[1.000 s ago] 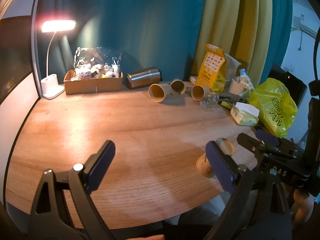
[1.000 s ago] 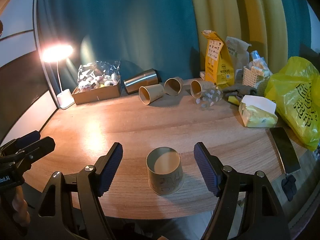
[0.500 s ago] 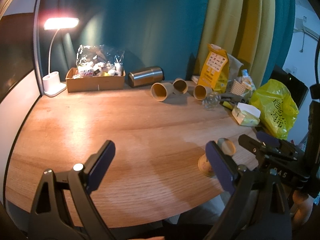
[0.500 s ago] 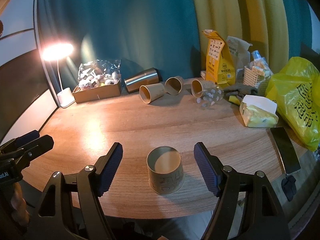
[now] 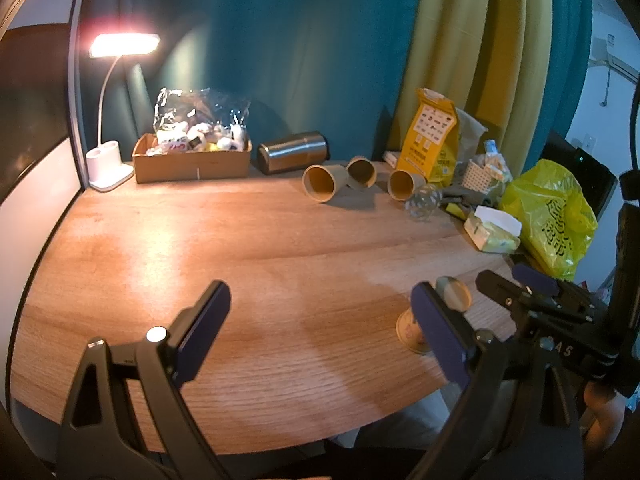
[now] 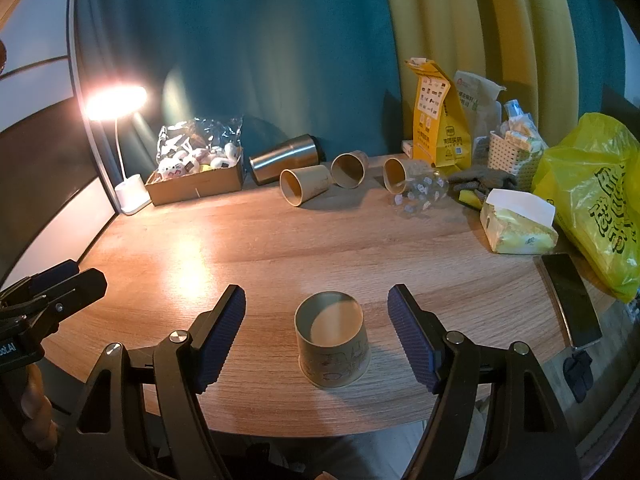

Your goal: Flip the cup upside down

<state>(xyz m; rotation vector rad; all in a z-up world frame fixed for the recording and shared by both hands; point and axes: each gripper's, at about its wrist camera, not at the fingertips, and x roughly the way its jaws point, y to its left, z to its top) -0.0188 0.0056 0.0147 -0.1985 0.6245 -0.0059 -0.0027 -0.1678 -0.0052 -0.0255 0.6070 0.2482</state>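
Observation:
A tan paper cup (image 6: 334,344) stands upside down on the wooden table (image 6: 320,240) near its front edge, wide rim down and flat base up. My right gripper (image 6: 317,334) is open, its jaws wide on either side of the cup without touching it. In the left wrist view the same cup (image 5: 452,300) shows partly hidden behind my right finger. My left gripper (image 5: 320,332) is open and empty, low over the table's front left, and shows at the left edge of the right wrist view (image 6: 56,284).
Three paper cups (image 6: 306,186) and a steel tumbler (image 6: 284,158) lie on their sides at the back. A cardboard box (image 6: 196,184), lamp (image 6: 130,196), yellow bags (image 6: 596,208), tissue pack (image 6: 518,228) and phone (image 6: 572,300) line the back and right.
Both grippers have hardly moved; the views shift only slightly. The cup stays in place between the open right jaws.

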